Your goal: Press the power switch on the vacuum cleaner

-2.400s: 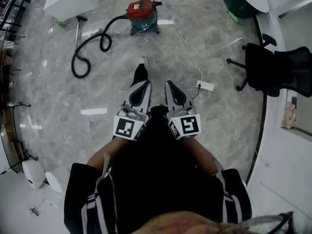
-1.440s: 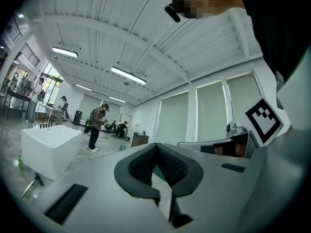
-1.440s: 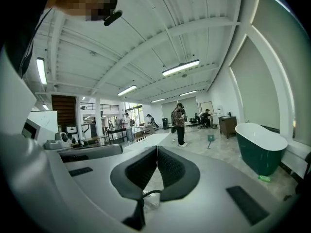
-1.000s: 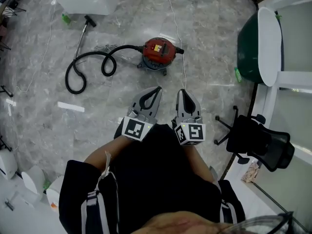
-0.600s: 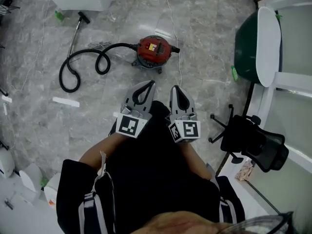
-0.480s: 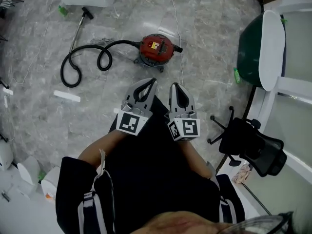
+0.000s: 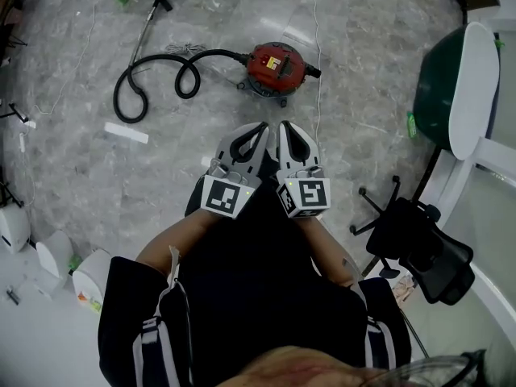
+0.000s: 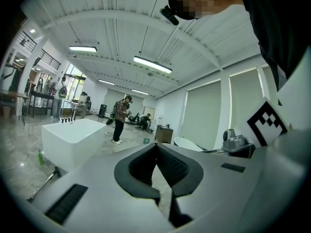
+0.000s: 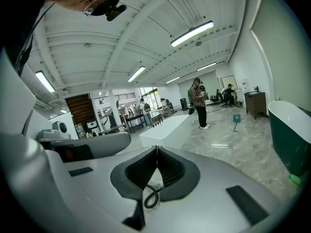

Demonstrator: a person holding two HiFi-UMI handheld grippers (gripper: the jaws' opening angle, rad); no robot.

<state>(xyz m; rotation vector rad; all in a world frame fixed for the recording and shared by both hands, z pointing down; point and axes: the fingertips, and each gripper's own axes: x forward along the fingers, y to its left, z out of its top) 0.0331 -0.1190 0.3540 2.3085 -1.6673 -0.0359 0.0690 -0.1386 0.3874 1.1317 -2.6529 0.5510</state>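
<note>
Marble floor [image 7: 161, 184] | vacuum cleaner [image 7: 276, 65] ahead | left hand-held gripper [image 7: 262, 126], right hand-held gripper [image 7: 284, 125] closed, empty, closer together than before

Large open office hall: marble floor [image 7: 161, 192], ceiling strip lights [image 8: 151, 65], swivel chair [image 7: 421, 244].

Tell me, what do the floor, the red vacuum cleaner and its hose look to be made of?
Floor: polished grey stone or marble-look tile, going by the veining and bright reflections.
Vacuum cleaner: glossy red top, probably moulded plastic; the drum below is too small to judge.
Hose: matte black flexible plastic or rubber, since it lies in loose loops.
</note>
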